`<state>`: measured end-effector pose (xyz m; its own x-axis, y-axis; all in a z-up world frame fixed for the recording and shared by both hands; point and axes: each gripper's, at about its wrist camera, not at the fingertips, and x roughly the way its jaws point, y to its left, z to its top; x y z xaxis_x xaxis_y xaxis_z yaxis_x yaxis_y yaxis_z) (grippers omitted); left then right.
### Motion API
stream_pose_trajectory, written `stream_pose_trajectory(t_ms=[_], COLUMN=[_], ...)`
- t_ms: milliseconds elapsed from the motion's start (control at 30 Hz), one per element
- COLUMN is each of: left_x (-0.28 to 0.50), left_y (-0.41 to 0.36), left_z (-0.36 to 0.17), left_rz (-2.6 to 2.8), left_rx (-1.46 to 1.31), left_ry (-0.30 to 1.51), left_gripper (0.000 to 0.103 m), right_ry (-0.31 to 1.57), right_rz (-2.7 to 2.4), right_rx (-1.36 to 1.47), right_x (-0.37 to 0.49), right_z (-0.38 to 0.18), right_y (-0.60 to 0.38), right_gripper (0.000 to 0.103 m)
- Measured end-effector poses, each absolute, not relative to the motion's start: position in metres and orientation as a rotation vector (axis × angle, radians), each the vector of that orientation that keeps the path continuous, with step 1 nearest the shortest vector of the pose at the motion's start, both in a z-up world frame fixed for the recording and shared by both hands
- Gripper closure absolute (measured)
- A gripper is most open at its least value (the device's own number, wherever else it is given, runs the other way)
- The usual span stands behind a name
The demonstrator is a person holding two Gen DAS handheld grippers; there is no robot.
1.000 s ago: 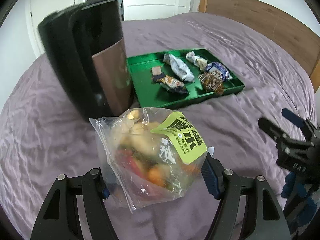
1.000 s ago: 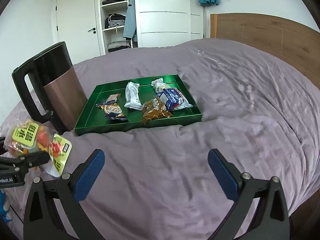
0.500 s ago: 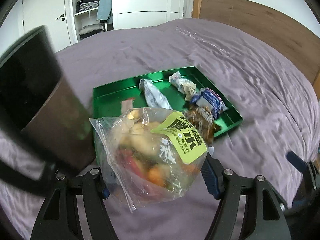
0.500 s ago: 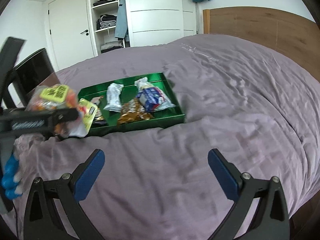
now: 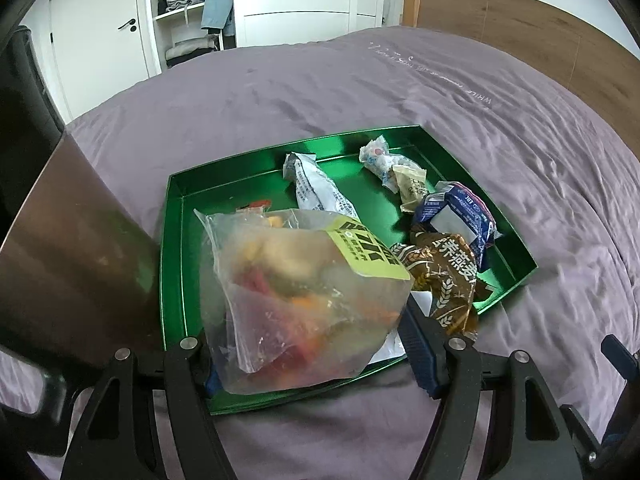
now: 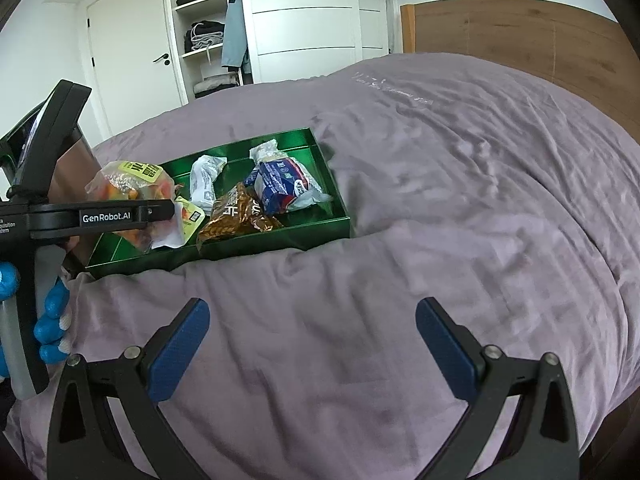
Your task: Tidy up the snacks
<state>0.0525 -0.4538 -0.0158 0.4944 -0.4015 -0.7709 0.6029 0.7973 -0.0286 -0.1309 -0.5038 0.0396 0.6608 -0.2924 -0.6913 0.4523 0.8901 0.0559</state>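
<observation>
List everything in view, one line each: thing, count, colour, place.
clear snack bag: one, see-through with yellow-green label, held over the tray's near left part
green tray: one, on the bed
brown packet: one, tray's near right
blue and white packet: one, tray's right
grey-white packet: one, tray's middle
small pale packets: two or so, far right of tray
kettle: one, black and bronze, left of tray
bed cover: one, purple
headboard: wooden, behind
wardrobe: white, far wall
left tongs: shut on the bag
right tongs: open, empty
gloved hand: blue, on the left tongs' handle
</observation>
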Motion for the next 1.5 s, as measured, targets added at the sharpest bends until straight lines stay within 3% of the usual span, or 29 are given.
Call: stream_pose_trajectory(t_ms=[233,300,367,433,1033,1500], left_x=[0.053,0.054,0.054,0.053,0.029,-0.012], left_y=[-0.453,-0.453,-0.452,-0.452,-0.443,-0.38], left_z=[-0.018,-0.018,-0.015,-0.012,0.011,0.026], left_rz=[-0.644,-0.66,-0.662,-0.665,-0.692,-0.697], left_rx=[0.255,0.237,0.227,0.234,0.23,0.179], left_ry=[0.848,0.857,0.845,0.831,0.781,0.807], left_gripper=[0.037,0.027,0.01,0.001,0.001,0.001], right_ry=[0.74,0.742,0.743,0.744,0.733,0.725], right_rz=[-0.42,-0.419,-0.418,-0.418,-0.413,-0.418], right_rx=[0.227,0.225,0.225,0.225,0.209,0.19], right_x=[-0.127,-0.126,-0.126,-0.126,-0.126,-0.139], right_z=[0.038,0.038,0.038,0.037,0.048,0.065], right_y=[-0.503,-0.503,-0.503,-0.503,-0.495,-0.469], right_gripper=[0.0,0.0,0.0,0.0,0.0,0.0])
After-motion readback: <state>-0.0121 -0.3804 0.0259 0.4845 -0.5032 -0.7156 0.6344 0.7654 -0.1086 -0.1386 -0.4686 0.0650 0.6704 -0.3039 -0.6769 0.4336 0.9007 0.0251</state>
